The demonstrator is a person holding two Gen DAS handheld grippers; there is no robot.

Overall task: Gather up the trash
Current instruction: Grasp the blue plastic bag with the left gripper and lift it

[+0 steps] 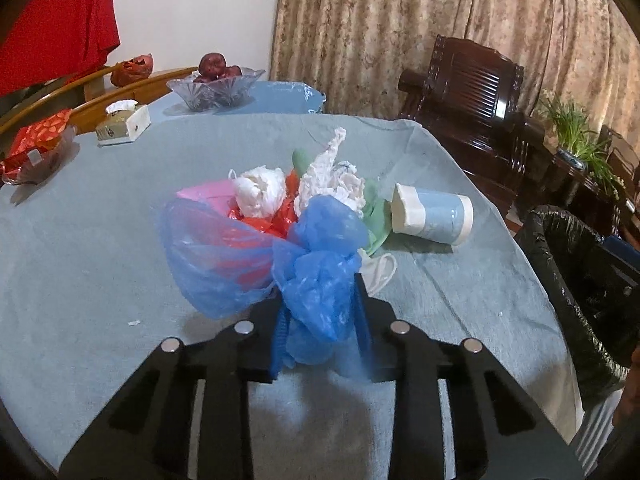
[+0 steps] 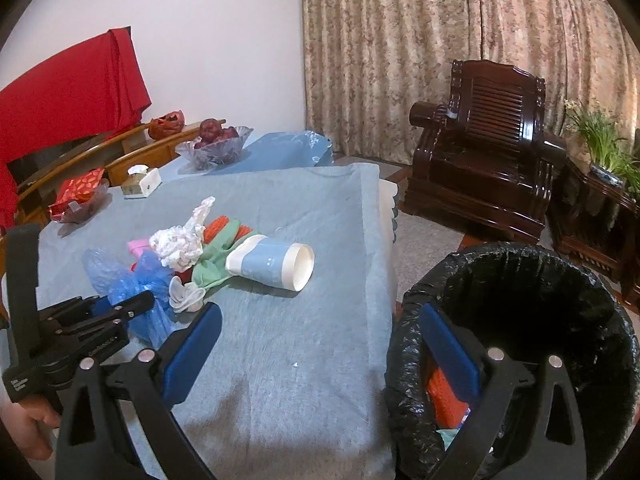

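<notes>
Two grippers are working the pile near the tabletop's right edge: left gripper [image 1: 318, 304] pinching blue plastic bag [image 1: 320, 276], needing carrying to bin [image 2: 520, 264]; right gripper [image 2: 320, 344] spread wide.

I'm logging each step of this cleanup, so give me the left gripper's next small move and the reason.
Probably lift and carry rightward to the bin. The left gripper is shut on the blue plastic bag, which sits at the near edge of the trash pile, and the black-lined trash bin stands open beside the table's right edge.
</notes>
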